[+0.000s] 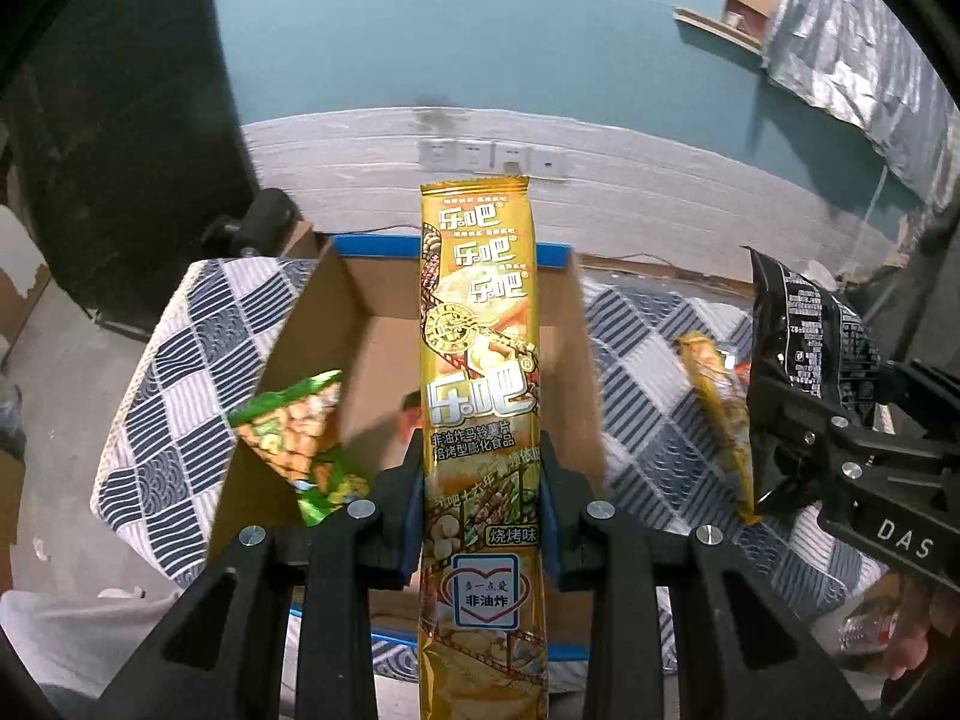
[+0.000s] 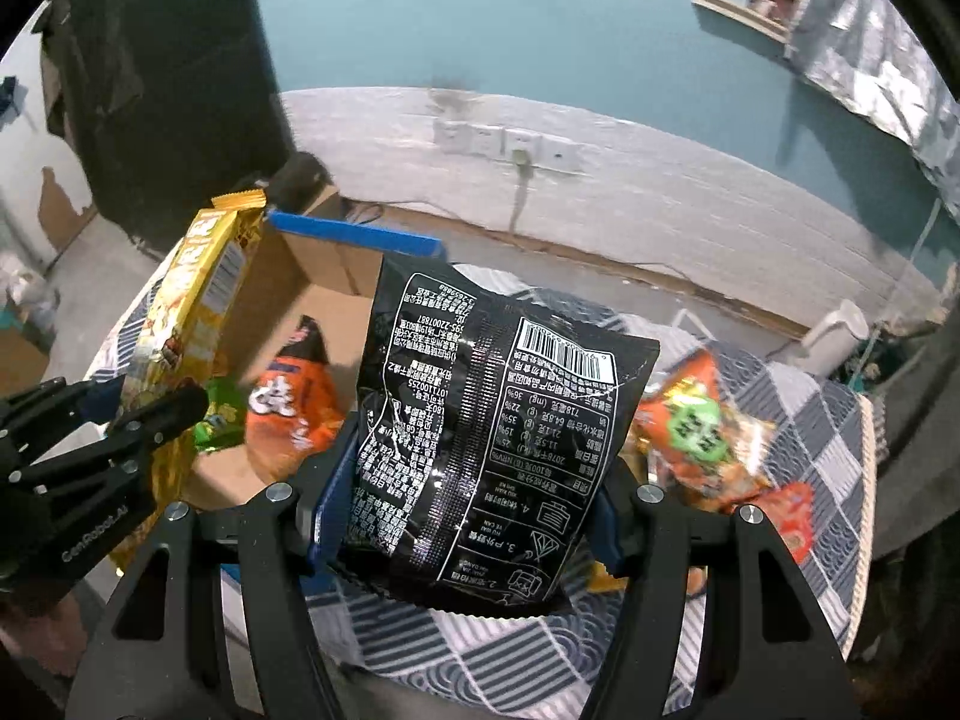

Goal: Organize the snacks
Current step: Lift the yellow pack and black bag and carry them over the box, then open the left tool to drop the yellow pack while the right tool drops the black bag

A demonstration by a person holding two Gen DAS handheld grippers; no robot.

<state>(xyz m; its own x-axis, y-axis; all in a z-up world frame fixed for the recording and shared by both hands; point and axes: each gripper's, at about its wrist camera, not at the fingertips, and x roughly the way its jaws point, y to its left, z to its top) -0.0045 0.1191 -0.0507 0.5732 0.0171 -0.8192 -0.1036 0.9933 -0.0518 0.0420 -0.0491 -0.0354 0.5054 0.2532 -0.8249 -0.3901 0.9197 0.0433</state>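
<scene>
My left gripper (image 1: pixel 480 480) is shut on a long yellow chip pack (image 1: pixel 480 348) and holds it upright above the open cardboard box (image 1: pixel 576 360). The pack also shows in the right wrist view (image 2: pixel 192 312). A green snack bag (image 1: pixel 300 444) leans inside the box at the left, and an orange bag (image 2: pixel 294 402) lies inside it. My right gripper (image 2: pixel 468 510) is shut on a black snack bag (image 2: pixel 480 432), held to the right of the box, and shows in the left wrist view (image 1: pixel 804 432).
The box stands on a table with a blue-and-white checked cloth (image 1: pixel 162 396). Several orange snack bags (image 2: pixel 702 432) lie on the cloth to the right. A yellow pack (image 1: pixel 720 414) lies beside the box. A wall with sockets (image 1: pixel 492 156) is behind.
</scene>
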